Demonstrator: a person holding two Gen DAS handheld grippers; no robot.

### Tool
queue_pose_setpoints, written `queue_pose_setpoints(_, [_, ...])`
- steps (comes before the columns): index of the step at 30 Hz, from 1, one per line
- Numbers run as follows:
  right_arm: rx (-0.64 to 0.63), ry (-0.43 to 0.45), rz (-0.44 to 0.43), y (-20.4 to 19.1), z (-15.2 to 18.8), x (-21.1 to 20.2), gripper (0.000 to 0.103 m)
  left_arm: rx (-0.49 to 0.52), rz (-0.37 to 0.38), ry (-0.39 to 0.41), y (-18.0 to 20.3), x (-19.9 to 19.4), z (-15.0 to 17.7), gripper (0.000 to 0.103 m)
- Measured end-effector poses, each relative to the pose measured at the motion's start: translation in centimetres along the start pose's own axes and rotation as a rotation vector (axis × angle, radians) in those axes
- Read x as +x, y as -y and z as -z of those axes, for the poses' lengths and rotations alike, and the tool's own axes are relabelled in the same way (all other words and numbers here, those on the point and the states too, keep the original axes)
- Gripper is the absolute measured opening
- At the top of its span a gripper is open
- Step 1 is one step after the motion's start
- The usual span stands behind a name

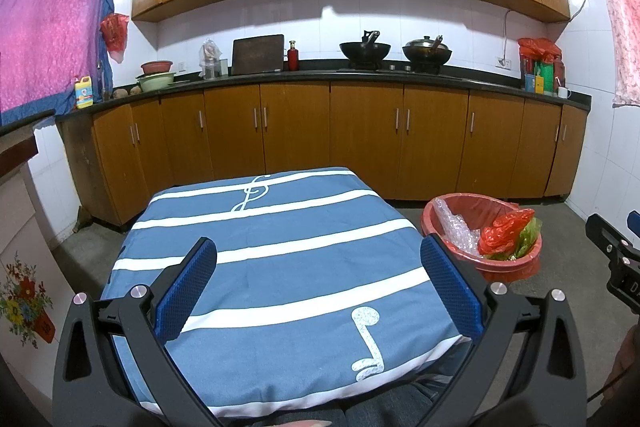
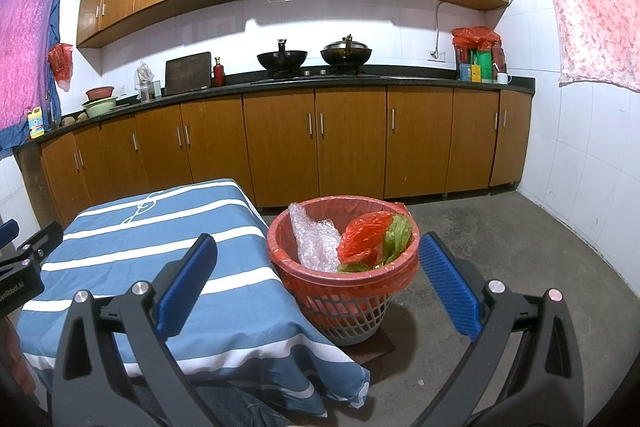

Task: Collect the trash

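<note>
Trash sits already gathered in the basket (image 2: 344,291): we see a crumpled sheet of bubble wrap (image 2: 314,243) on its left side, a red plastic bag (image 2: 362,237) in the middle, and a green bag (image 2: 396,237) tucked against the red one on the right. The basket is a grey lattice bin lined with a red liner (image 2: 280,255) folded over its rim, and it stands on a small dark mat (image 2: 376,347) on the concrete floor (image 2: 500,239), just beside the right edge of the bench (image 1: 280,247).

We find the bench draped in a blue cloth with white stripes and music-note prints, its top bare of loose items.

Our right gripper (image 2: 316,287) hovers above the near corner of the bench and the basket, fingers spread wide with nothing between the blue pads (image 2: 448,287). Our left gripper (image 1: 316,287) hangs over the bench top, likewise spread apart and empty; its right pad overlaps the basket's rim in the left wrist view.

Behind, wooden cabinets (image 2: 320,139) run under a dark countertop (image 2: 420,77) carrying two woks (image 2: 282,59), a cutting board (image 2: 188,73), a red bottle (image 2: 219,71) and a white mug (image 2: 503,78).
</note>
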State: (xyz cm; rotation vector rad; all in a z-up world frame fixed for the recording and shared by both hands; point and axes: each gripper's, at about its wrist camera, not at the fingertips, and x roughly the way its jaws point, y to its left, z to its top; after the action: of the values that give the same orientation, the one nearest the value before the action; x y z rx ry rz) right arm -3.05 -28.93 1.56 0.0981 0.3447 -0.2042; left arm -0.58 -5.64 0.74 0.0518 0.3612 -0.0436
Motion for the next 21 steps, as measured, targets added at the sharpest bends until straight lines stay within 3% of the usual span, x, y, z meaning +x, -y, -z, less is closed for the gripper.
queue_pose_setpoints(21, [0.000, -0.001, 0.000, 0.01, -0.14, -0.03, 0.099, -0.004, 0.002, -0.007, 0.28, 0.22, 0.48, 0.101])
